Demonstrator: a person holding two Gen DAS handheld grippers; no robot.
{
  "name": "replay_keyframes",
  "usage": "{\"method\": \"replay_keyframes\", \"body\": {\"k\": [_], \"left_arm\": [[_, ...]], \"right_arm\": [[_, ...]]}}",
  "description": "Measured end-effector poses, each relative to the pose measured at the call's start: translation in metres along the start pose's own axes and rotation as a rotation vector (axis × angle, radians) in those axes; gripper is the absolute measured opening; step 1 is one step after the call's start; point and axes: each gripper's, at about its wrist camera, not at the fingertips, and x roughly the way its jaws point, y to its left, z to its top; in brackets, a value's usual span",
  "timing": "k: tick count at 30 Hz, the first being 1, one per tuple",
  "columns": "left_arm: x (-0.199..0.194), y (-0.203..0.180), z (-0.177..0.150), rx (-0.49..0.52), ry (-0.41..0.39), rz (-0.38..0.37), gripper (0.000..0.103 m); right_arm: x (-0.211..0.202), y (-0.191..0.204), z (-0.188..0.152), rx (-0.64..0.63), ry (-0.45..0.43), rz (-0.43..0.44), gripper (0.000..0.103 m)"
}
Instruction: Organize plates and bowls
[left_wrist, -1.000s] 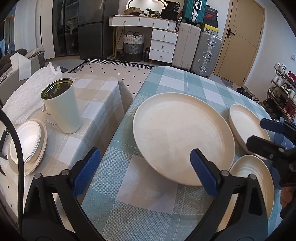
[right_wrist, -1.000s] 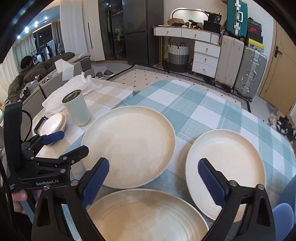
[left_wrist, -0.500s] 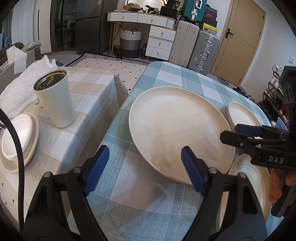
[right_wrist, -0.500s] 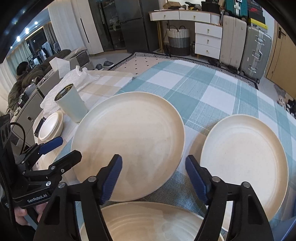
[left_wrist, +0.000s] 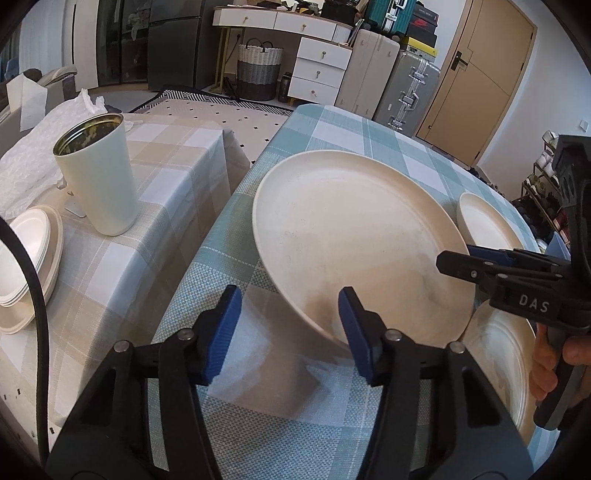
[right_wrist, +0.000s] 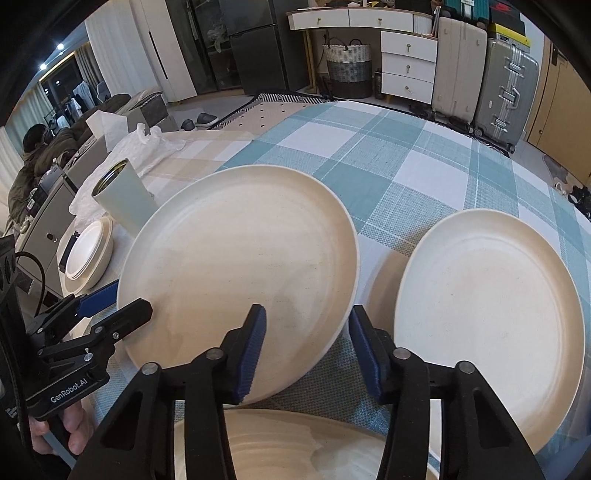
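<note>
Both grippers have been lowered, jaws just closing: left gripper (left_wrist: 290, 332) and right gripper (right_wrist: 306, 354) each straddle the large plate's (left_wrist: 354, 236) rim, part-open, pads not seen pressing.

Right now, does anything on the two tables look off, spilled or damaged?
Nothing is spilled or broken. Two small things: the white cup is mottled brown-green inside, like stain or residue, and crumpled white wrapping lies behind it. The large plate sits tight against the near plate; whether their rims overlap is unclear.
</note>
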Motion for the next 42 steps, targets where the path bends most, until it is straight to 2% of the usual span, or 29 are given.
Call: {"method": "replay_keyframes", "body": {"k": [3, 4, 7, 10, 27, 42], "left_arm": [[0.001, -0.002, 0.0, 0.002, -0.003, -0.003, 0.047], [0.001, -0.003, -0.001, 0.003, -0.003, -0.011, 0.043], [0.0, -0.007, -0.001, 0.017, -0.007, -0.025, 0.034], [-0.001, -0.009, -0.002, 0.025, -0.012, -0.016, 0.033], [-0.012, -0.012, -0.001, 0.057, -0.053, 0.012, 0.031], [-0.043, -0.029, 0.0, 0.094, -0.103, 0.005, 0.031]], "right_arm": [[-0.001, -0.003, 0.0, 0.006, -0.006, -0.028, 0.029], [-0.001, -0.004, -0.001, 0.009, -0.006, -0.033, 0.026], [-0.002, -0.005, -0.001, 0.011, -0.006, -0.047, 0.021], [-0.003, -0.004, -0.003, -0.001, -0.012, -0.063, 0.018], [-0.011, 0.005, -0.008, -0.04, -0.048, -0.096, 0.018], [-0.047, 0.008, -0.013, -0.035, -0.116, -0.112, 0.018]]}}
